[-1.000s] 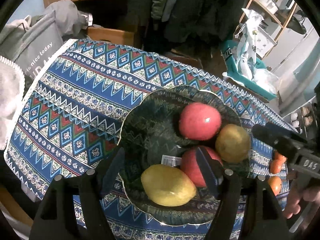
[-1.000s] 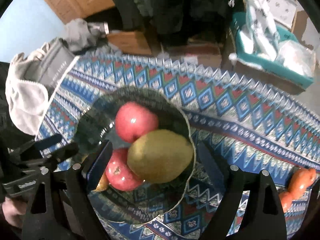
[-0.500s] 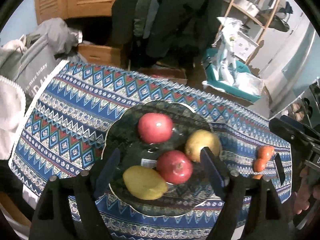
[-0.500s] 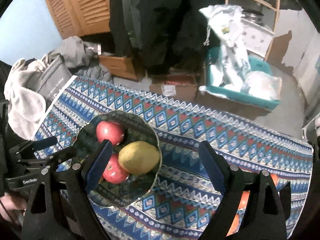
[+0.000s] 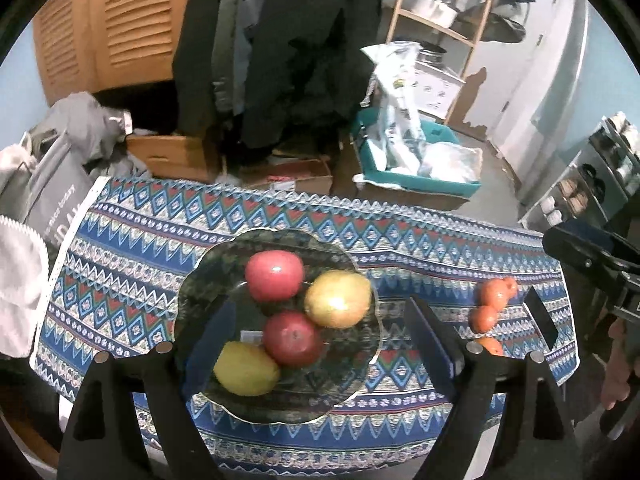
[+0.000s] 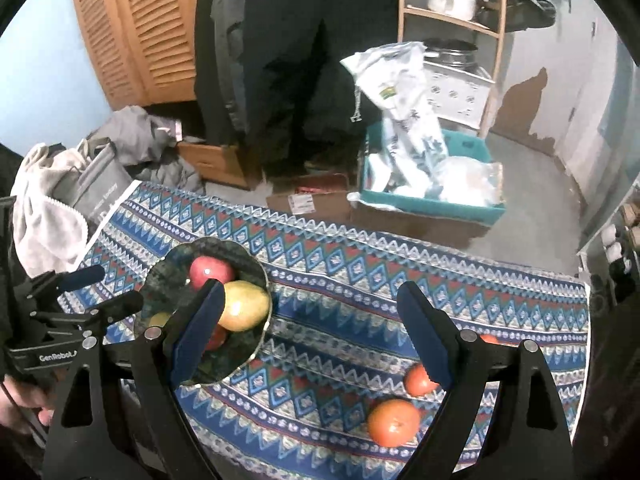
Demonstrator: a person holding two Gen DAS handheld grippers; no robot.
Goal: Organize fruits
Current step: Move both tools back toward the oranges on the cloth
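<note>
Both my tongs hang wide and empty. Below my left tongs the glass plate holds two red apples and two yellow pears. The three oranges lie loose on the patterned surface under my right tongs, near its edge. A careless nudge could roll an orange off that edge; dropping one onto the crowded plate could knock a pear out. Compared with a second ago, both tongs are higher, the left jaws wider, the plate smaller below.
</note>
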